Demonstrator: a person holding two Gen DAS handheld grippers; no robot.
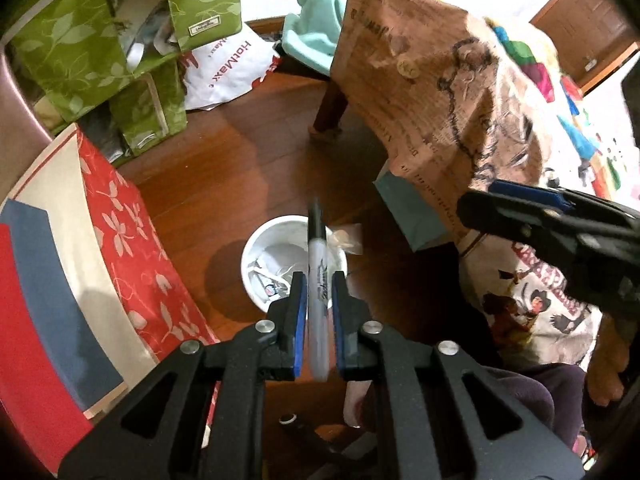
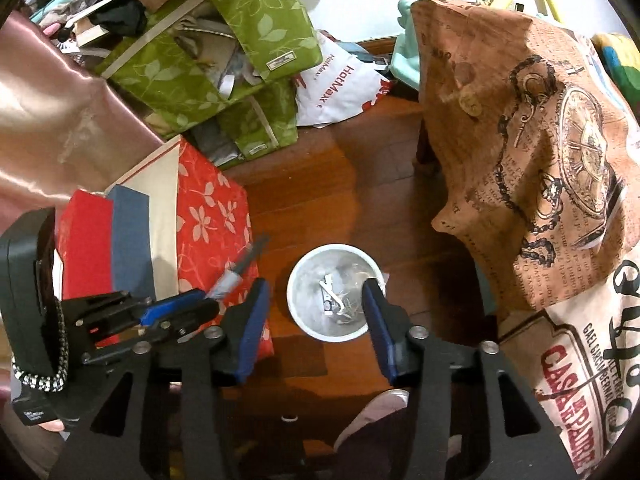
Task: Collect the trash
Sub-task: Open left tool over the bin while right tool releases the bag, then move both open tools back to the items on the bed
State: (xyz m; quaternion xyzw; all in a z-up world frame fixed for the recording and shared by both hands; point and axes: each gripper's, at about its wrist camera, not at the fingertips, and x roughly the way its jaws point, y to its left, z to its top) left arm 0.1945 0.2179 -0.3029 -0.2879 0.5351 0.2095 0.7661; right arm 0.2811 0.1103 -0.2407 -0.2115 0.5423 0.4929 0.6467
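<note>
A: Starting at our left gripper point(image 1: 318, 312): the blue pads sit narrow on either side of a black marker point(image 1: 318, 264). Are we actually gripping it?

B: We judge so. The barrel runs straight up the middle between the pads, and they look to be touching it or very nearly; the marker is a little blurred, so we can't swear to the pressure. Its long axis lies along the fingers, dark cap end pointing forward.

A: And our right gripper point(image 2: 316, 308)?

B: Spread wide, nothing between the pads. In its own view the jaws frame the white bin point(image 2: 335, 292) directly.

A: So where does the marker lie from the bin?

B: In the left wrist view the marker's tip overlaps the white bin point(image 1: 256, 248), crossing its right-hand rim. The bin stands on the wooden floor point(image 1: 240, 160) below and ahead of the jaws, already holding pale scraps. From the right wrist view the marker point(image 2: 240, 268) sticks out to the left of the bin, over the red floral box point(image 2: 208, 216), so we can't tell that it is truly above the opening.

A: Which hand is nearer the drop?

B: The right sits more squarely over the bin, but the left carries the load. We'd expect the left to shift toward the bin's centre before letting go; a long barrel released off-centre could strike the rim and roll away.
</note>
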